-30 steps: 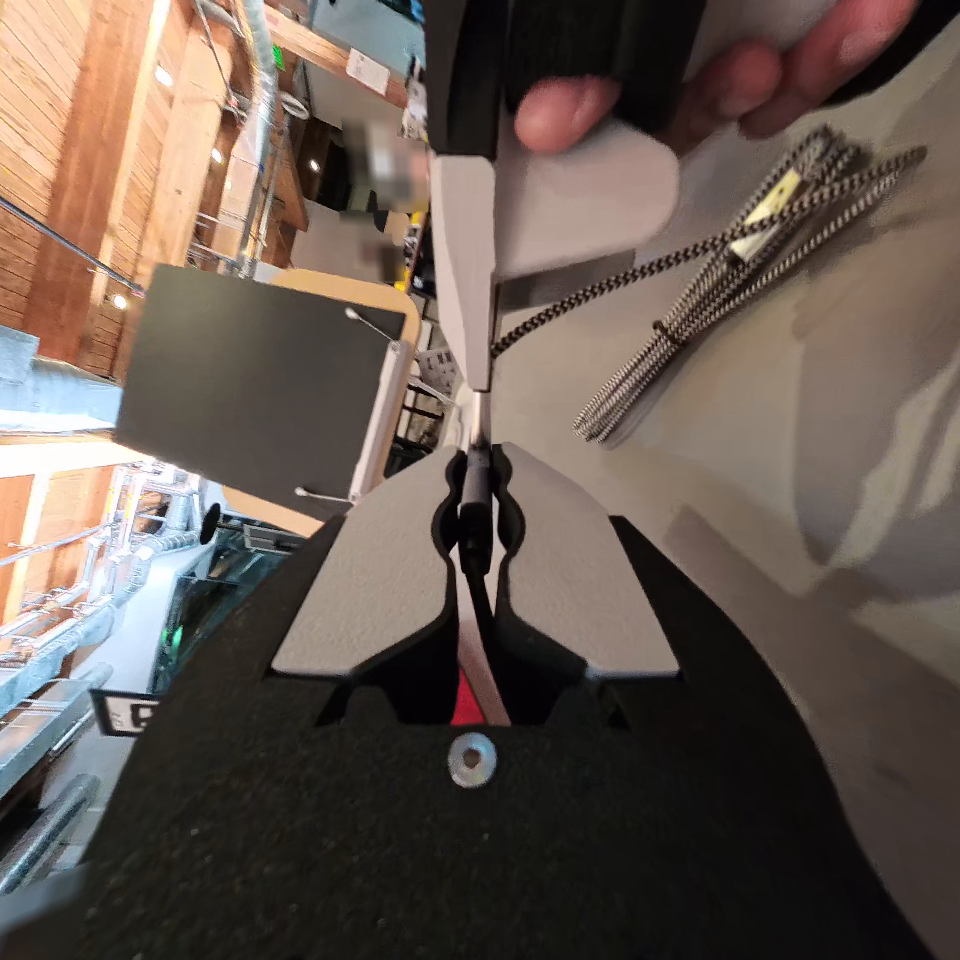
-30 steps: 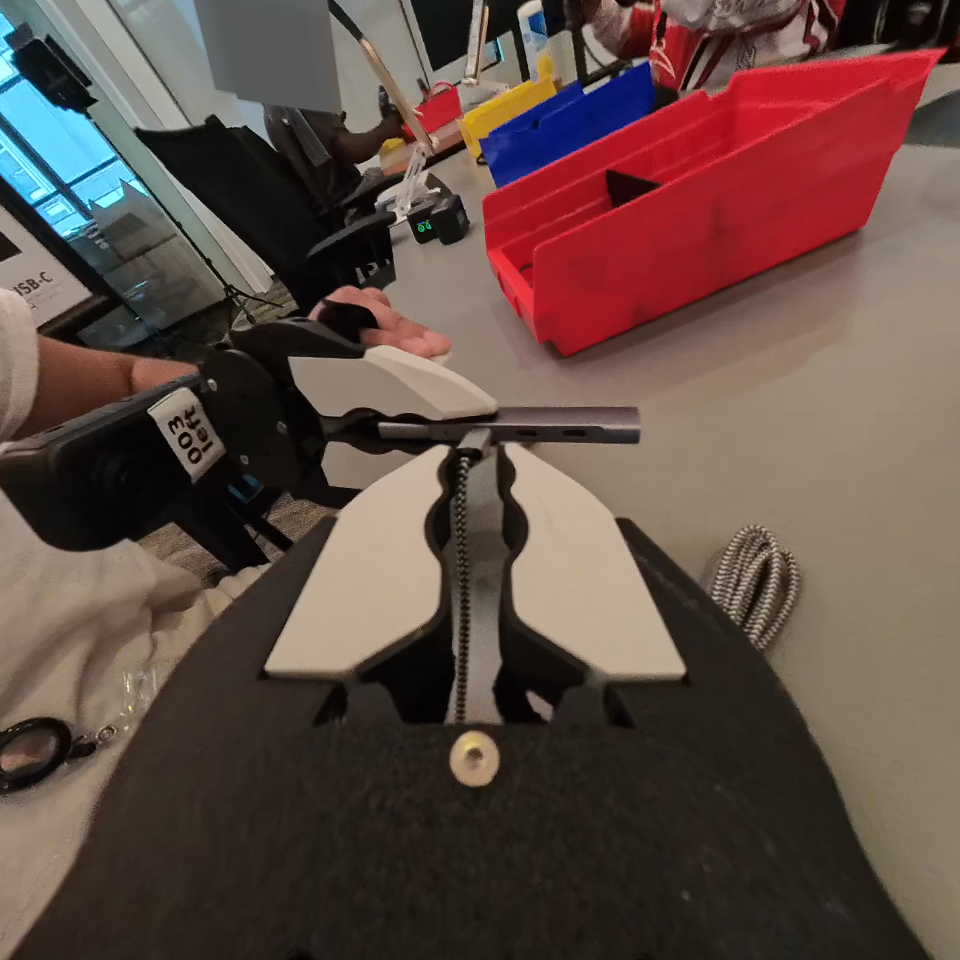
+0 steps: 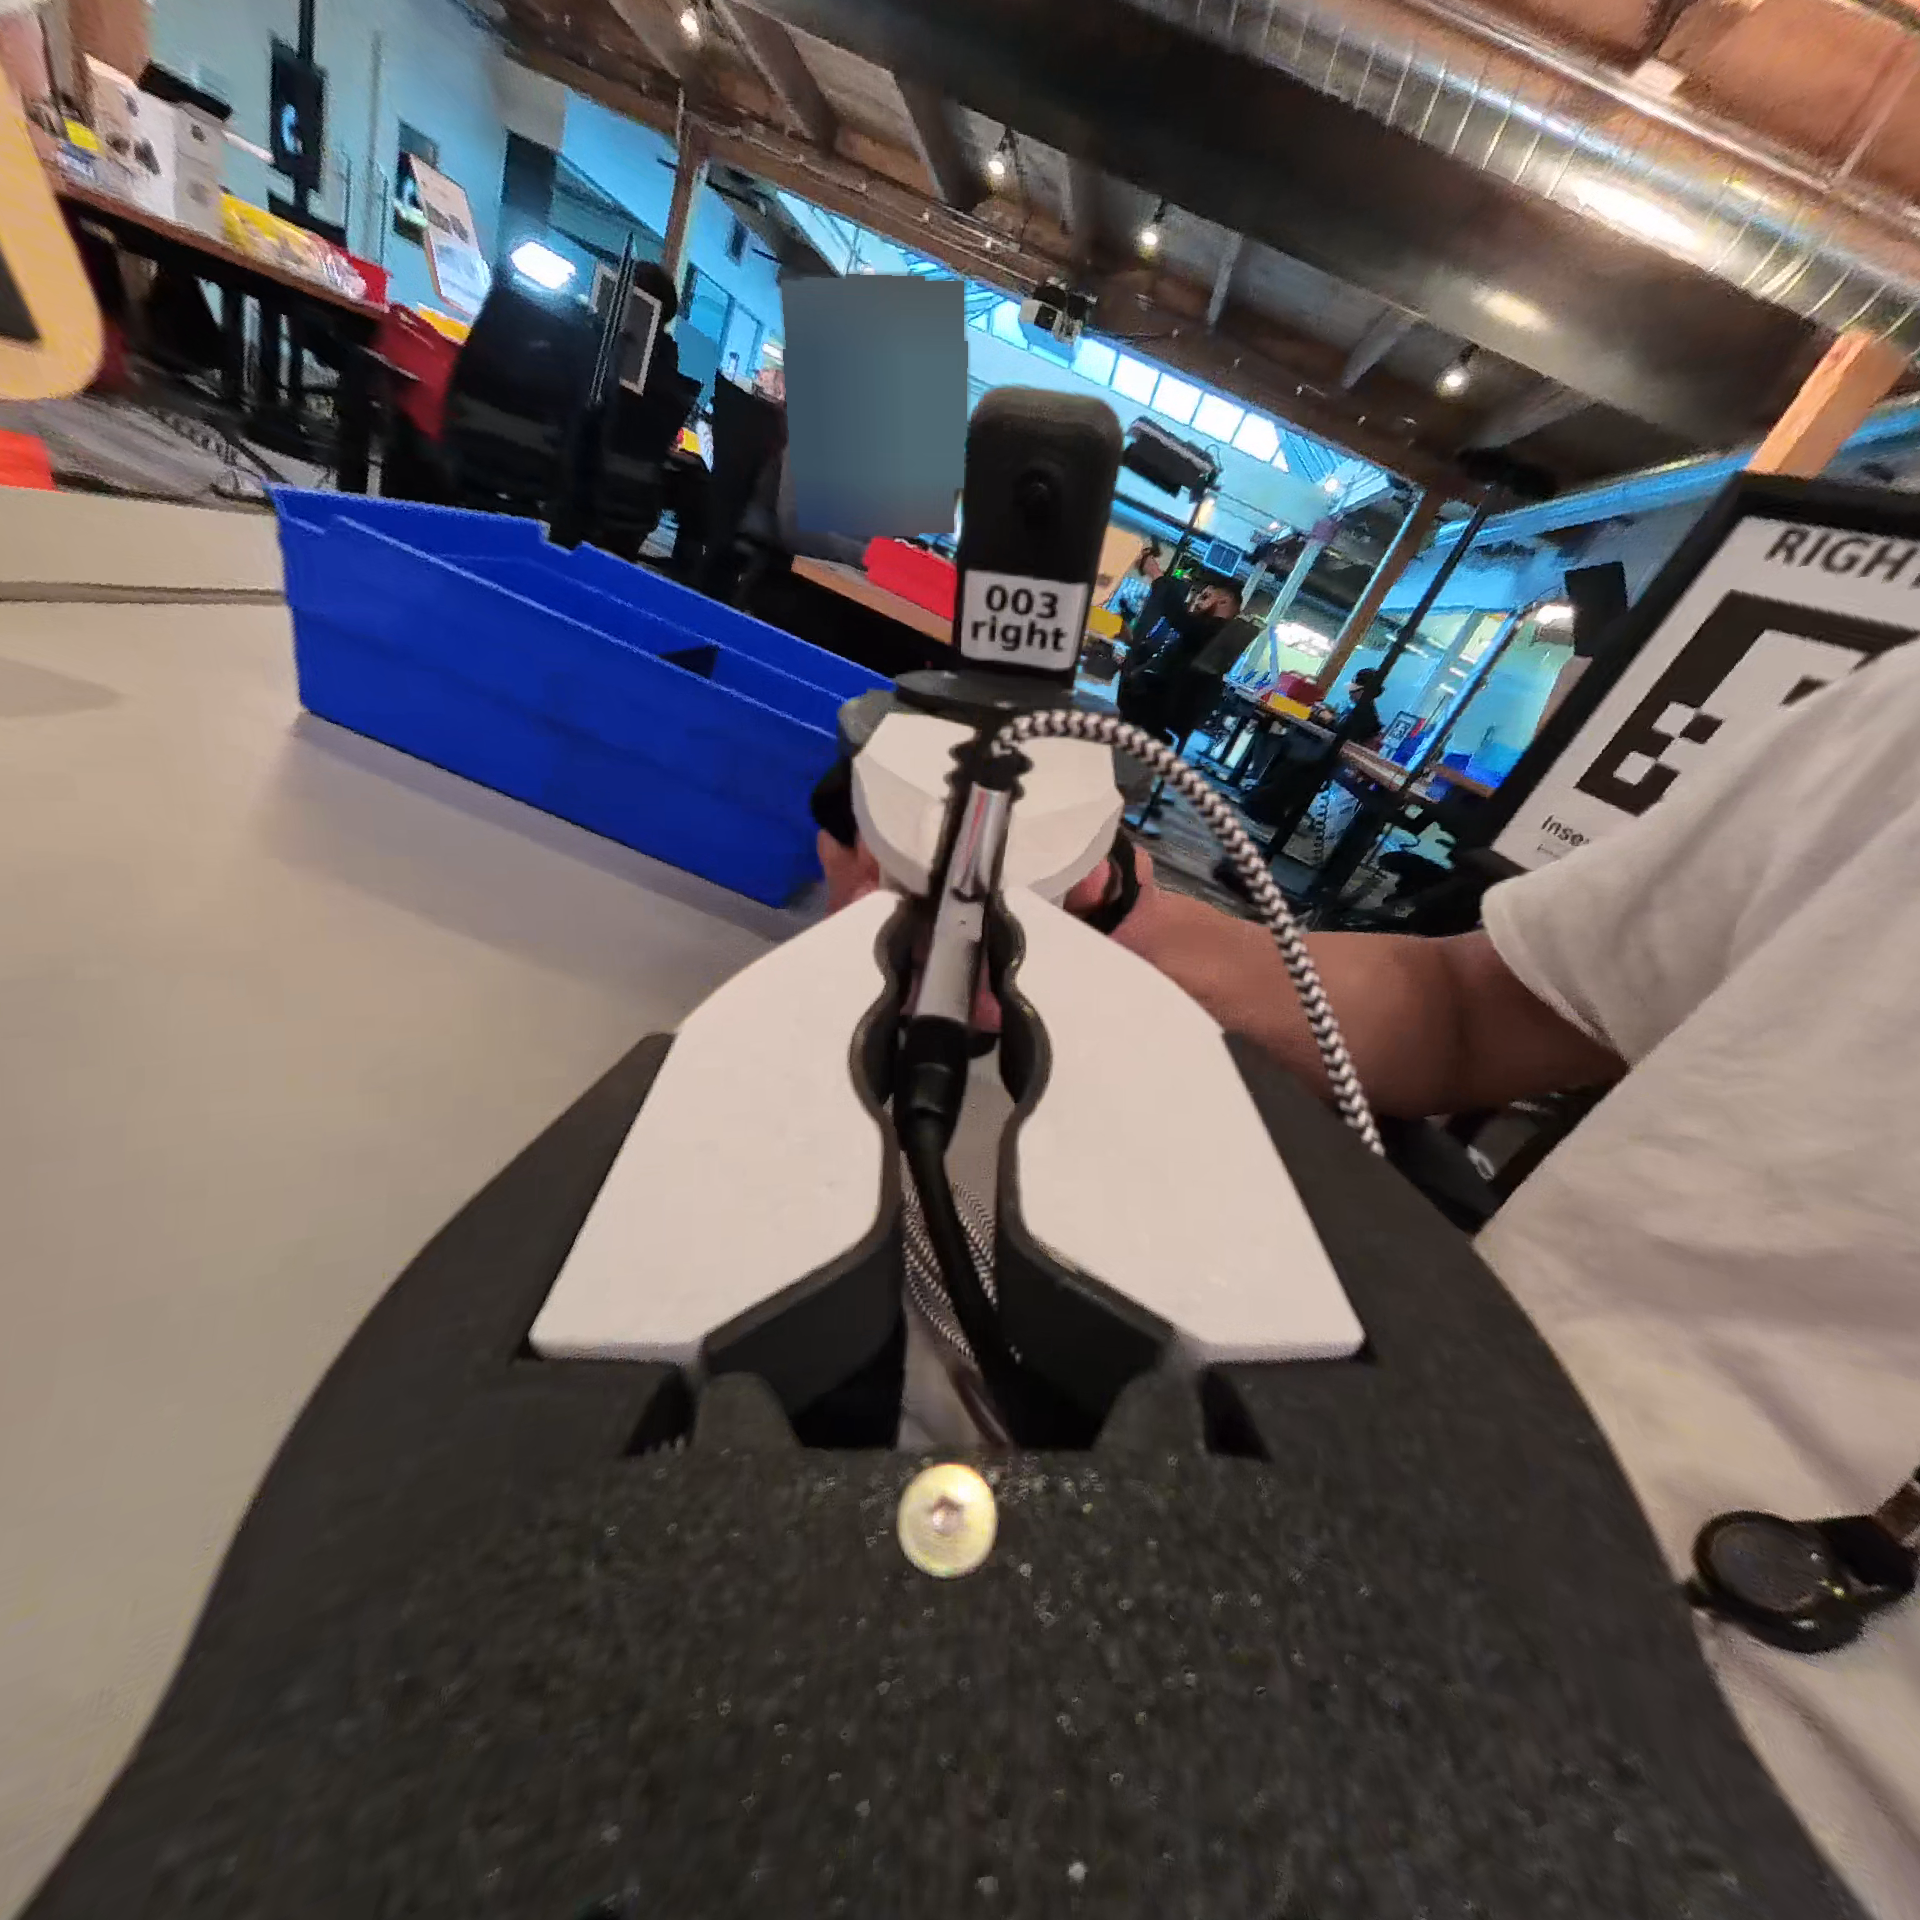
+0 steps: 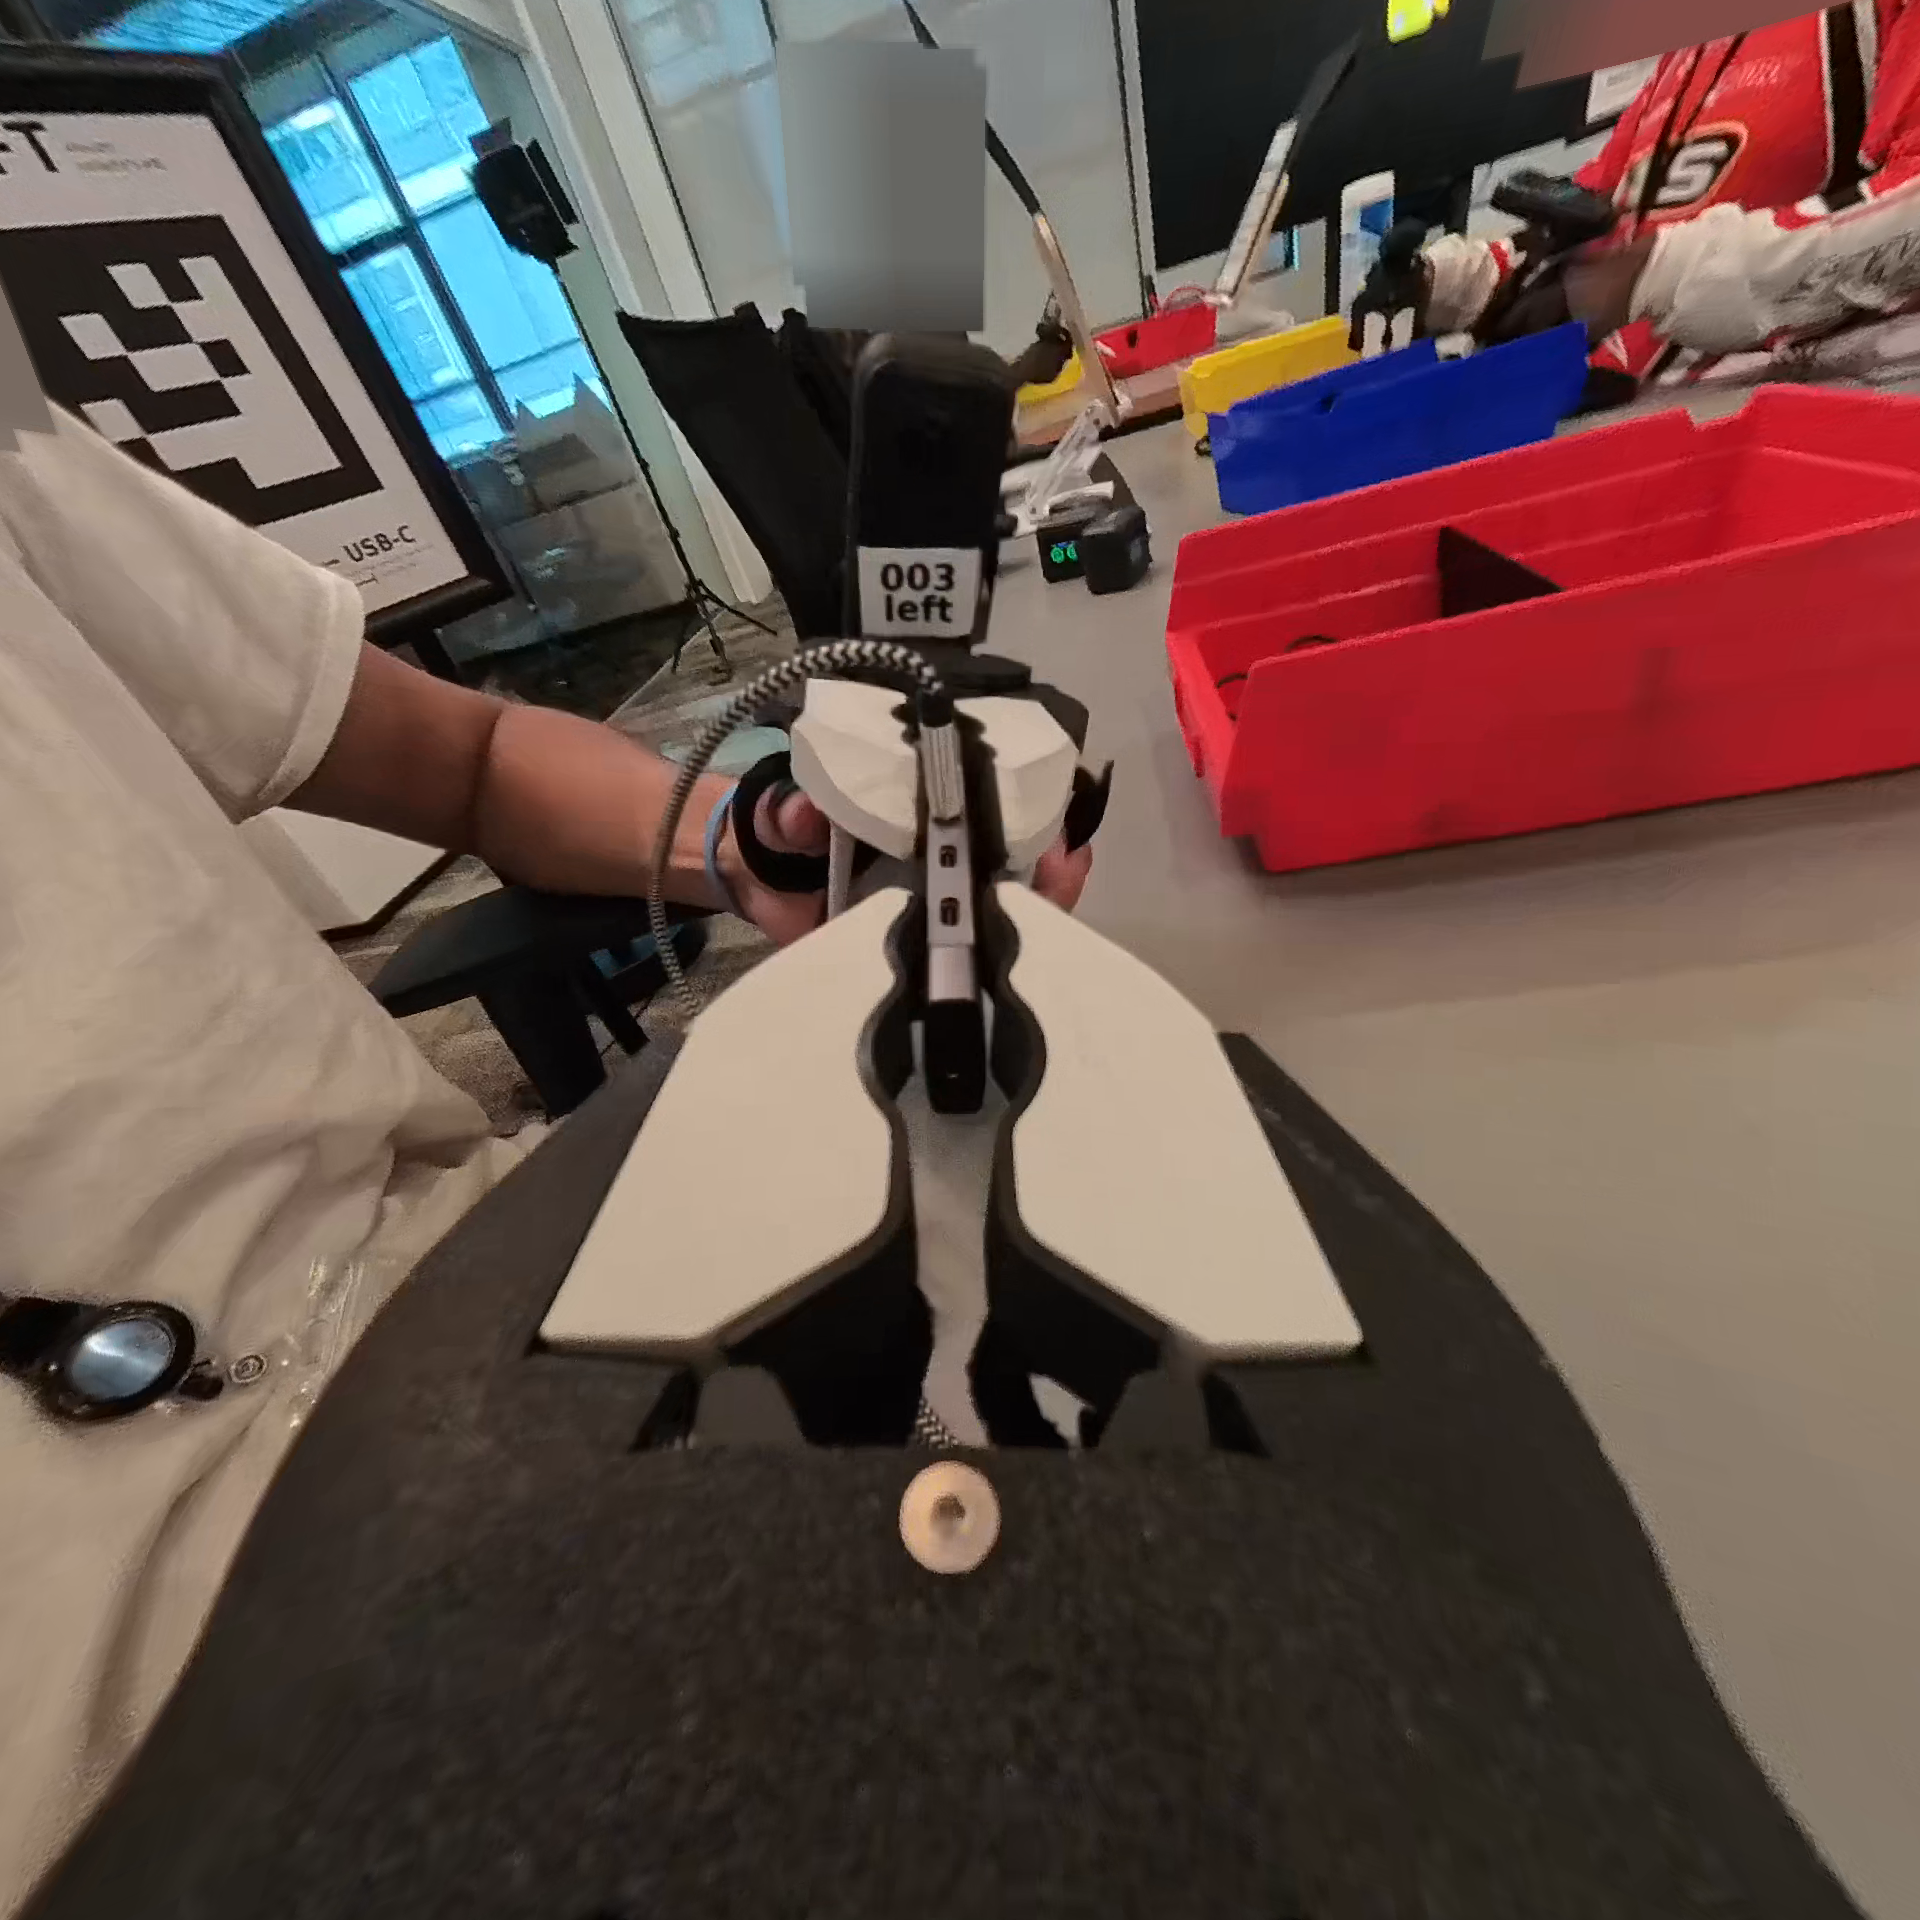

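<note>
A slim grey metal hub (image 3: 966,862) spans between my two grippers, which face each other nose to nose above the grey table (image 3: 260,987). My left gripper (image 3: 951,914) is shut on the hub's near end, where a black cable (image 3: 945,1174) leaves it. My right gripper (image 4: 951,904) is shut on the other end of the hub (image 4: 948,935), whose black tip sits in the finger notch. A black-and-white braided cable (image 3: 1247,883) arcs from the hub's top down past the fingers. It also shows in the right wrist view (image 4: 675,821). Each view shows the other gripper (image 3: 987,800) (image 4: 935,769) beyond the hub.
A blue bin (image 3: 520,644) stands on the table to the left in the left wrist view. A red bin (image 4: 1558,665) and a blue bin (image 4: 1392,426) stand at the right in the right wrist view. A person's arm (image 4: 468,769) and white shirt are close by. A framed marker board (image 4: 177,343) stands behind. My two grippers' fingertips are within a few centimetres of each other.
The left gripper has rolled upright and swung round to face the right gripper. The hub lay crosswise before the right gripper, which held the braided cable's plug; now it lies end-on in both grippers.
</note>
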`<action>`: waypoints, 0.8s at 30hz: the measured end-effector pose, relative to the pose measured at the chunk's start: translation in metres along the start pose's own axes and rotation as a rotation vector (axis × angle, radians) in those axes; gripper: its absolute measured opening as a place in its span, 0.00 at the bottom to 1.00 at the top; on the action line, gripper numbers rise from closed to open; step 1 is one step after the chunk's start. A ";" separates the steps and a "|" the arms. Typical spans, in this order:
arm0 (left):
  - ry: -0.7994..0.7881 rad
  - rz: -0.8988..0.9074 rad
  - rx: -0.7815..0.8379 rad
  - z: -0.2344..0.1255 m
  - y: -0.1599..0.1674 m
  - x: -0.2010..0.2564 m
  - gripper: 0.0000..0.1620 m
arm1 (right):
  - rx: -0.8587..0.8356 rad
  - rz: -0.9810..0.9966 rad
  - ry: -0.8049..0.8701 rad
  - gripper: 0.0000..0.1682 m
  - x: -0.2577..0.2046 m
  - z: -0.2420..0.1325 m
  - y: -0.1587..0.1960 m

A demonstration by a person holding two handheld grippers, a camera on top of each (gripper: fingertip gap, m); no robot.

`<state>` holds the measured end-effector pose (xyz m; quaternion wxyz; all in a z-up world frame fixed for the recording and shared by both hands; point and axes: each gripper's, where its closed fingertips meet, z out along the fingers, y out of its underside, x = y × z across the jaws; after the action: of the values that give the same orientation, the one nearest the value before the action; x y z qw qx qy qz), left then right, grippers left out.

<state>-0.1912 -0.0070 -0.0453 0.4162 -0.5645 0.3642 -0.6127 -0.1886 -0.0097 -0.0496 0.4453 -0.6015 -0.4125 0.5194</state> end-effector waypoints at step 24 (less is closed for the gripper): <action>-0.315 0.284 -0.013 -0.051 -0.018 -0.024 0.08 | -0.144 -0.461 1.160 0.06 0.169 -0.322 -0.270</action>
<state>-0.2434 0.0205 -0.0431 0.5466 -0.5990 0.3744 -0.4497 0.1415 0.1884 0.1878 0.6558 -0.7093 -0.2569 -0.0300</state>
